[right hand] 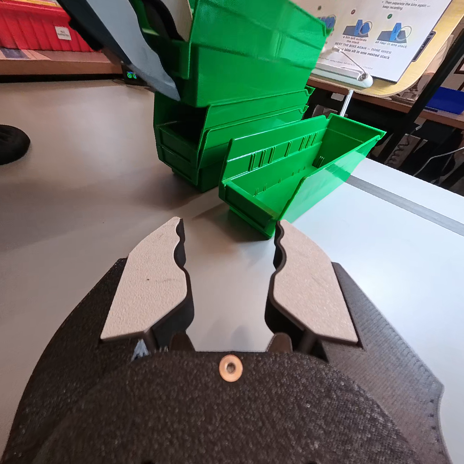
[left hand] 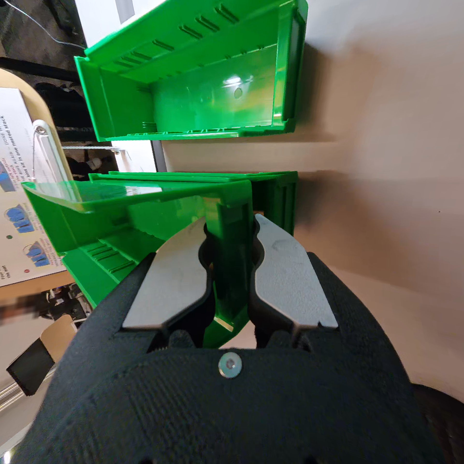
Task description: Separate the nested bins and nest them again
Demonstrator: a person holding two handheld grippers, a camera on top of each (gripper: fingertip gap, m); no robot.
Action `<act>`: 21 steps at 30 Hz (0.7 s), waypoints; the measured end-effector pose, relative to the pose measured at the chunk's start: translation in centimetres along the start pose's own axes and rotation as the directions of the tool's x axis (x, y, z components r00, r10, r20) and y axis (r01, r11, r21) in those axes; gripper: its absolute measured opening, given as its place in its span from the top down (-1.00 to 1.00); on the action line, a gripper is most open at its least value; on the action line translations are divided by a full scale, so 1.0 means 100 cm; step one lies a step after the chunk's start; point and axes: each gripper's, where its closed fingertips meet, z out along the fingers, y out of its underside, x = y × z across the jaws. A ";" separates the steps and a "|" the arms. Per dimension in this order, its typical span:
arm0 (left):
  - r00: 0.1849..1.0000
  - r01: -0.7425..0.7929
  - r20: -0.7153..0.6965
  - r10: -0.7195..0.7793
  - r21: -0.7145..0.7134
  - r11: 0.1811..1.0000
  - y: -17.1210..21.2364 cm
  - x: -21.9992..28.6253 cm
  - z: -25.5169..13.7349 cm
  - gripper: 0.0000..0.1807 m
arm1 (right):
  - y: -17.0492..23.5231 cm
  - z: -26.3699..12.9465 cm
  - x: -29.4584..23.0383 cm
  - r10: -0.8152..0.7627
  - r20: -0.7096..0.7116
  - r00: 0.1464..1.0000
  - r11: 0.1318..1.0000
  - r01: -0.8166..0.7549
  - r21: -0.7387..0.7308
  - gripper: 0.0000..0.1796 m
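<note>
Left gripper (left hand: 229, 247): clamped on the end wall of a green bin (left hand: 140, 226), one grey finger (left hand: 175, 276) inside, the other outside, both pressed against the plastic. Held bin raised and tilted, seen in the right wrist view at 12 o'clock (right hand: 251, 57), riding above a nested stack (right hand: 200, 140) of green bins on the table (right hand: 75, 213); whether touching the stack's top rim cannot be told. Same stack in the left wrist view just behind the held bin, its rims (left hand: 200, 177) layered close together.

Right gripper (right hand: 228, 223): jaws spread wide, gripping nothing, only bare table between the fingers (right hand: 150, 283). Hovering low over the tabletop, its right fingertip near a corner of a single green bin (right hand: 288, 175) toward 1 o'clock, contact not clear.

Single bin: upright on the table just beside the stack, open top, ribbed slots along the inner side wall, glossy floor. Same bin in the left wrist view at 12 o'clock (left hand: 190, 82), apart from the held one, interior bare, a bright glare on its floor.

Farther out: an instruction sheet (right hand: 376, 42) on a clipboard at 1 o'clock in the right wrist view, a red crate (right hand: 32, 30) at 10 o'clock.
</note>
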 end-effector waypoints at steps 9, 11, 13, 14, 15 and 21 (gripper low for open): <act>1.000 0.004 0.020 -0.005 0.025 1.000 0.013 0.005 0.031 0.59 | 0.000 0.000 -0.001 -0.004 -0.001 1.000 1.000 0.004 0.000 0.24; 0.999 0.031 0.010 -0.032 0.056 0.998 0.012 0.008 0.032 0.51 | 0.001 0.000 -0.001 -0.003 0.000 1.000 1.000 0.003 -0.002 0.24; 0.997 0.075 -0.009 -0.074 0.115 0.991 0.008 0.011 0.026 0.48 | 0.001 0.001 -0.001 -0.001 0.000 1.000 1.000 0.001 -0.003 0.24; 0.995 0.100 -0.022 -0.097 0.151 0.983 0.005 0.013 0.021 0.46 | 0.001 0.001 -0.001 0.001 0.000 1.000 1.000 -0.001 -0.004 0.24; 0.992 0.123 -0.030 -0.120 0.190 0.974 0.001 0.014 0.015 0.44 | 0.002 0.001 -0.001 0.001 0.001 1.000 1.000 -0.001 -0.006 0.24; 0.947 0.318 -0.110 -0.302 0.460 0.829 -0.007 0.024 -0.036 0.43 | 0.001 0.001 -0.002 -0.014 -0.001 1.000 1.000 0.014 -0.009 0.25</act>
